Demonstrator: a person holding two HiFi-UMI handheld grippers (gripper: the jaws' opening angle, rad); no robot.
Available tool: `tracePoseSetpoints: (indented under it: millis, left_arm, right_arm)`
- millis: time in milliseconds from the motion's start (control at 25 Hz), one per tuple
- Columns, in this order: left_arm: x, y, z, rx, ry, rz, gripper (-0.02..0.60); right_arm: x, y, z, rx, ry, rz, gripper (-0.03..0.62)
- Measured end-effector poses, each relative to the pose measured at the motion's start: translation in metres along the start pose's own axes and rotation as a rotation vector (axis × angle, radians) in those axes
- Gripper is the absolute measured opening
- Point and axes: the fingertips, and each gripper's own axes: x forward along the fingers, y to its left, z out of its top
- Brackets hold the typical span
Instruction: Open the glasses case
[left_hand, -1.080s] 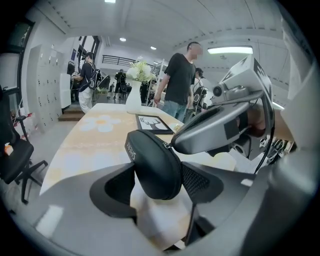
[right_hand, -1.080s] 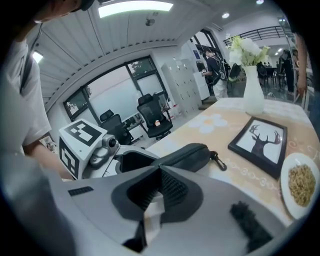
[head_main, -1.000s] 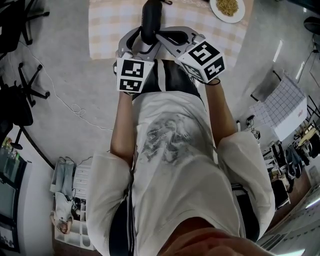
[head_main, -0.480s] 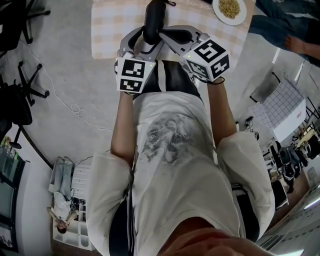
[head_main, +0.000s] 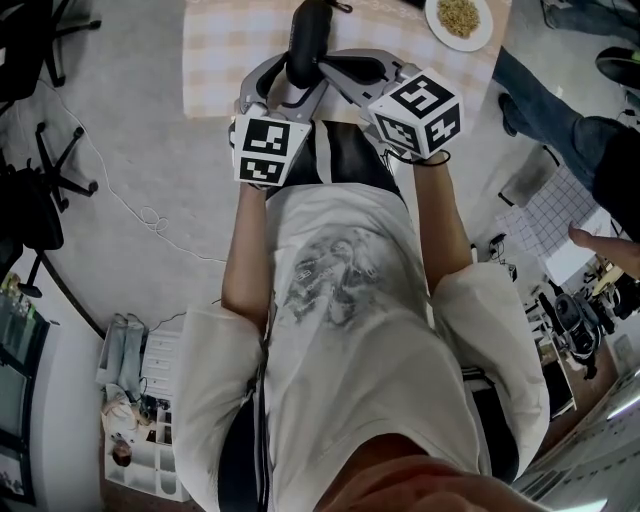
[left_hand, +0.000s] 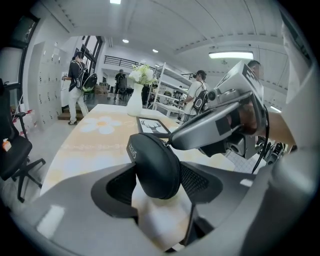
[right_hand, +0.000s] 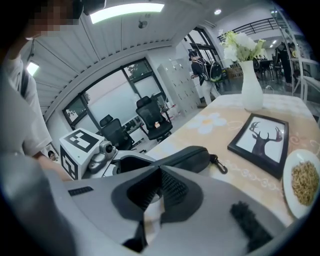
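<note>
A black zippered glasses case (head_main: 308, 35) lies on the checked tablecloth (head_main: 220, 60), pointing away from me. My left gripper (head_main: 292, 80) straddles its near end. In the left gripper view both pads press the sides of the case (left_hand: 152, 165), so the left gripper (left_hand: 157, 175) is shut on it. My right gripper (head_main: 325, 68) comes in from the right with its jaws shut. Its tip (left_hand: 172, 144) rests against the case's zipper seam, and I cannot tell whether a pull tab is pinched. In the right gripper view the case (right_hand: 185, 156) lies just beyond the shut right gripper (right_hand: 159, 175).
A plate of food (head_main: 457, 18) sits at the table's far right, a framed deer picture (right_hand: 260, 142) and a white vase of flowers (right_hand: 250, 90) beyond the case. Office chairs (head_main: 45, 160) stand to the left. A bystander's legs (head_main: 570, 110) are on the right.
A bystander's legs have walked into the head view on the right. Both grippers and the case stay where they were.
</note>
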Motion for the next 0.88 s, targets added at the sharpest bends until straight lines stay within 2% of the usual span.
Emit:
tracePoseSetpoints:
  millis: [880]
  left_arm:
    - [-0.001,0.005,-0.002,-0.02,-0.007,0.008,0.277]
  right_arm:
    - [0.009,-0.014,0.009,0.037,0.006,-0.03,0.018]
